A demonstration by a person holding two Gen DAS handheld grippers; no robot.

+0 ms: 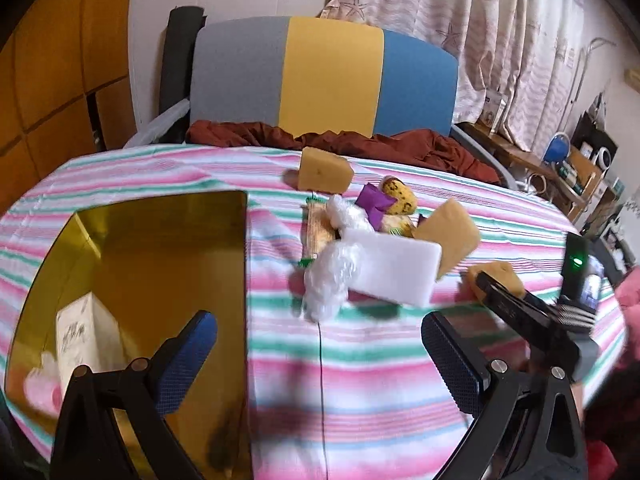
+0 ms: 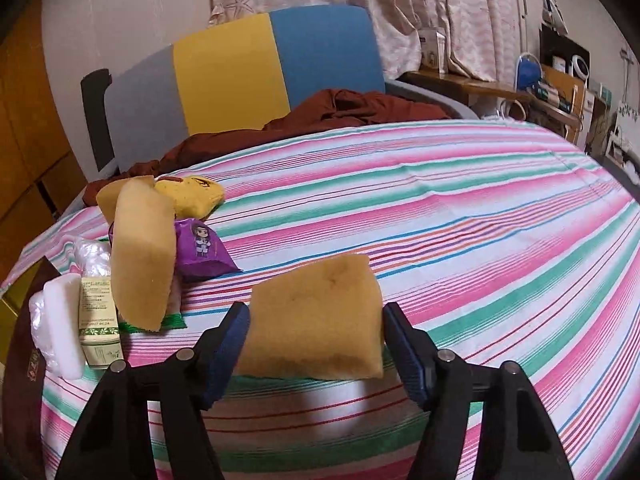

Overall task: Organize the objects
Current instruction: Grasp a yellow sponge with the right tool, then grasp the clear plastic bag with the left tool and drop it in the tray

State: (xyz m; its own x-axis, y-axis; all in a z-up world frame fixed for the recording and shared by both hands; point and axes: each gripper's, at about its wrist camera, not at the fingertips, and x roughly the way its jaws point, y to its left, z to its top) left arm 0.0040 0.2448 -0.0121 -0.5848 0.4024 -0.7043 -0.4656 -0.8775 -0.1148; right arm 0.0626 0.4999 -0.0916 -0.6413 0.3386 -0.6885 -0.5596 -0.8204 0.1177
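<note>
Right tongs (image 2: 314,346) clenched on a yellow sponge (image 2: 316,320), both blue pads pressing its sides, just above the striped table (image 2: 480,220). Only the right wrist view shows that grip; left of those tongs sits a pile: another sponge (image 2: 140,256), purple packet (image 2: 202,250), white foam block (image 2: 64,320). Left tongs (image 1: 320,360) released, nothing between the pads. Only the left wrist view shows the gold box (image 1: 160,260) open under its left finger, pile ahead, right tongs at its right.
</note>
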